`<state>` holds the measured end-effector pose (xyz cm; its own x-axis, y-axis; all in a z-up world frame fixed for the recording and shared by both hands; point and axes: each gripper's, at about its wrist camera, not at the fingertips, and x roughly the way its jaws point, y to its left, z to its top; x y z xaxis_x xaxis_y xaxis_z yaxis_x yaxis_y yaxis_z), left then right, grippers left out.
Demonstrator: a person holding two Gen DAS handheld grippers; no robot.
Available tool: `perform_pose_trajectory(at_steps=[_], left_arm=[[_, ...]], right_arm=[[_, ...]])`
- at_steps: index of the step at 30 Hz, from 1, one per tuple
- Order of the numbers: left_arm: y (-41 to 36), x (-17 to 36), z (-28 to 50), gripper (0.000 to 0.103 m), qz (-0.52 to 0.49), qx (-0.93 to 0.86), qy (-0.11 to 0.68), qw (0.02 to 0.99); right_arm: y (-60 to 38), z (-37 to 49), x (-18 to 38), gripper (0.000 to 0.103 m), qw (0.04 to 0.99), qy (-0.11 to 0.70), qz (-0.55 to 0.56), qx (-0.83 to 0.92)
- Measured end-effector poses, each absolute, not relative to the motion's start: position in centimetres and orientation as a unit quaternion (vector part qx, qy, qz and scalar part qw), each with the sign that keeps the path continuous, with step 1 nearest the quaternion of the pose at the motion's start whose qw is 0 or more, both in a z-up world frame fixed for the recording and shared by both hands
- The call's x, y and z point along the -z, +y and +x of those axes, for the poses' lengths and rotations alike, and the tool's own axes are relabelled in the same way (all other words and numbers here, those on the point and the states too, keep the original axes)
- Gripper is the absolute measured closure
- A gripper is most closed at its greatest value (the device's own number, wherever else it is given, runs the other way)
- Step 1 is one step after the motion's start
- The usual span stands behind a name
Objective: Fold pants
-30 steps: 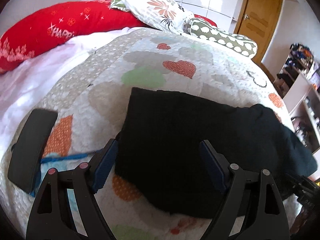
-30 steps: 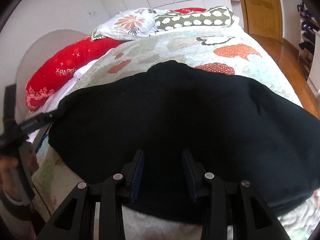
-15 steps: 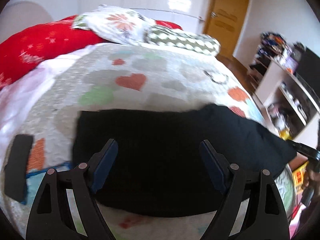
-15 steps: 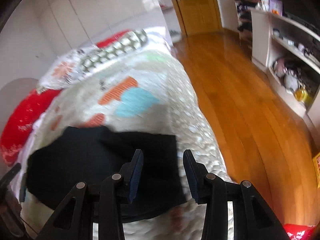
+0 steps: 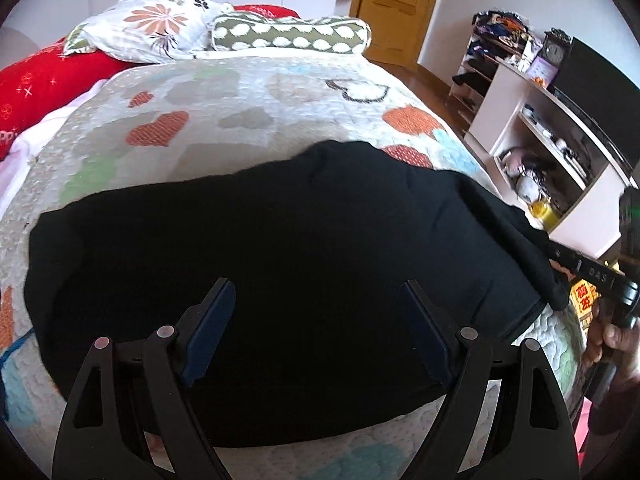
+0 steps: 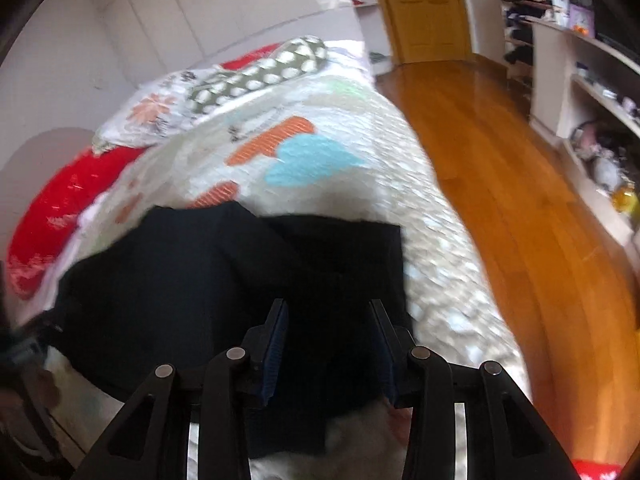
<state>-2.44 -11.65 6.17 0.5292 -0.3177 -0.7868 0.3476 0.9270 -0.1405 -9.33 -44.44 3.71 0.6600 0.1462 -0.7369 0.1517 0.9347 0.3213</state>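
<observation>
Black pants (image 5: 280, 264) lie folded in a wide band across the near end of the quilted bed (image 5: 248, 112). My left gripper (image 5: 316, 320) is open, its jaws wide apart over the near middle of the pants. In the right wrist view the pants (image 6: 224, 276) show their right end, with a square corner toward the bed's edge. My right gripper (image 6: 326, 320) is open over that end, empty. The right gripper's body also shows at the right edge of the left wrist view (image 5: 592, 276), beside the pants' right end.
Pillows (image 5: 280, 34) and a red blanket (image 5: 44, 76) lie at the bed's head. A wooden floor (image 6: 520, 184) runs along the bed's right side. White shelves (image 5: 560, 148) with clutter and a wooden door (image 5: 392, 4) stand beyond.
Both grippers moved to the right along the pants. The right gripper swung from the middle of the pants to their right end, its jaws a little wider. The left view now centres the pants.
</observation>
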Motion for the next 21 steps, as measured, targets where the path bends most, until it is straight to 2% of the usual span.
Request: perform_pose_trajectory(at_steps=[1,2,9,14,17,21], left_arm=[[-11.9,-6.0,-2.4,0.019,0.017,0.191,0.450,0.872],[-12.0,-5.9,-2.3,0.019,0.018,0.191,0.453,0.871],[-12.6,-6.3,-2.4,0.019,0.012,0.204,0.440,0.874],[-12.9,-4.8,-1.9,0.019,-0.006,0.211,0.462,0.861],[-12.9,-4.1,-2.0,0.019,-0.010,0.211,0.466,0.859],[-12.8,-3.7,-2.4,0.016,-0.012,0.214,0.460,0.861]], right_arm=[[-44.1,-8.8,-3.6,0.083,0.896,0.408,0.172,-0.011],[-43.7,-8.3,-3.5,0.089,0.897,0.413,0.157,-0.016],[-46.3,-6.8,-5.3,0.090,0.913,0.381,0.138,0.038],[-47.2,-3.2,-2.0,0.090,0.890,0.433,0.128,0.060],[-48.0,-4.1,-2.9,0.082,0.892,0.424,0.138,0.078],[-48.1,-6.7,-5.2,0.080,0.897,0.410,0.144,0.077]])
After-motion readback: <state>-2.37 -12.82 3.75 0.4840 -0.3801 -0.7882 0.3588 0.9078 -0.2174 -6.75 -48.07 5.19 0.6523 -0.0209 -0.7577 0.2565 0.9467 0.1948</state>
